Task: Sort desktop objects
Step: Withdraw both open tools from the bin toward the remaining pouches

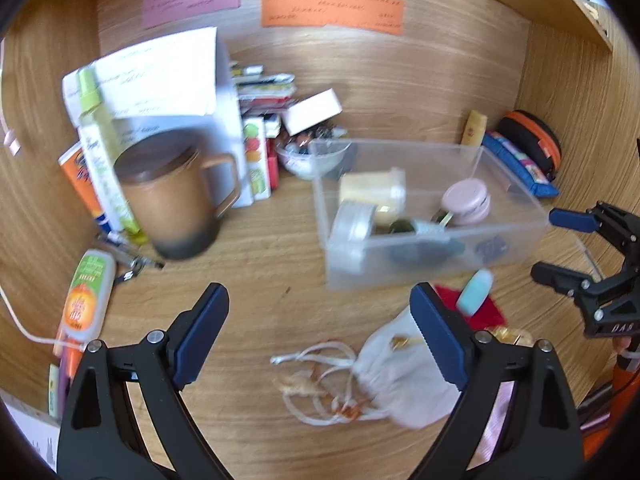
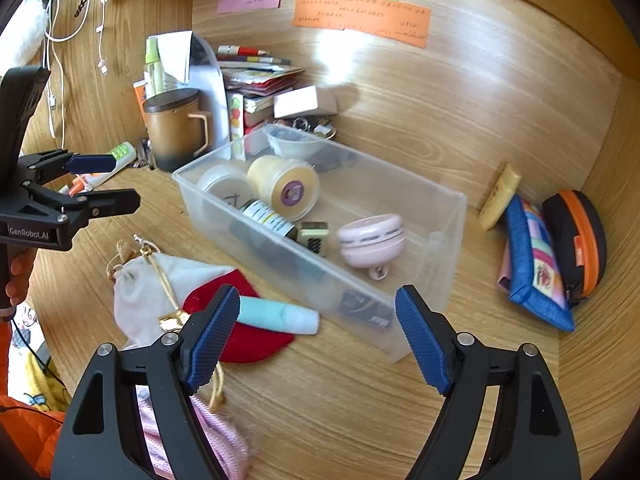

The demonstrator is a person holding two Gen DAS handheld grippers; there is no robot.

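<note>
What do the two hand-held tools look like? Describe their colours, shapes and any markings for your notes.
Both tools match. The left tool and right tool have matte black, triangular-cutout arms with silver round rivets, ending in dark blue ribbed pads. Seen from the side, the left tool's black body carries white lettering reading "GenRobot.AI". The person's hand is bare, beside an orange sleeve.

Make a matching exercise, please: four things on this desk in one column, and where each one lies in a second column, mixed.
Things:
1. pink round case
2. teal tube
3. brown mug
4. blue pouch

Places:
A. on the red cloth, outside the box
B. inside the clear box
C. by the right wall, beside the black and orange case
D. left of the box, near the books

Pairs: 1-B, 2-A, 3-D, 4-C
</note>
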